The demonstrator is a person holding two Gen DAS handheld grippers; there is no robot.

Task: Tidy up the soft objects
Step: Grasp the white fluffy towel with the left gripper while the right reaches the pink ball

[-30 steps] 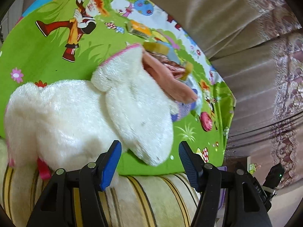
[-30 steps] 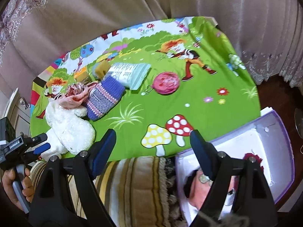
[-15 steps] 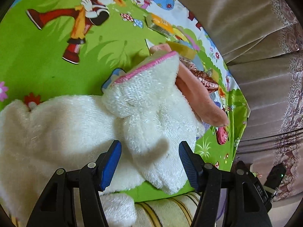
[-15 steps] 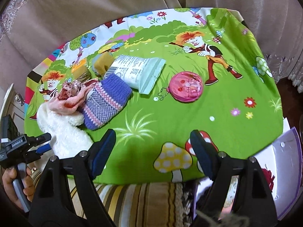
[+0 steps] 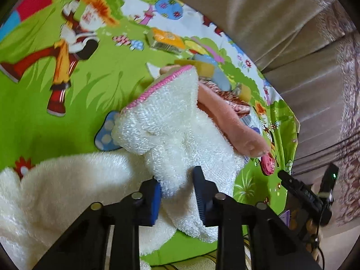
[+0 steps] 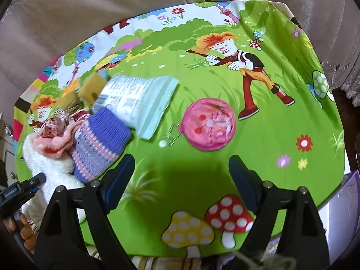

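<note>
A bright cartoon tablecloth (image 6: 258, 139) is covering the table, with beige curtains (image 6: 90, 11) hanging just behind the tablecloth's far edge.

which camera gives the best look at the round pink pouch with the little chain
The right wrist view. There the round pink pouch lies whole on the green cartoon cloth, its chain at its left side, ahead of the empty right gripper. The left wrist view shows only a pink sliver past the white plush toy.
</note>
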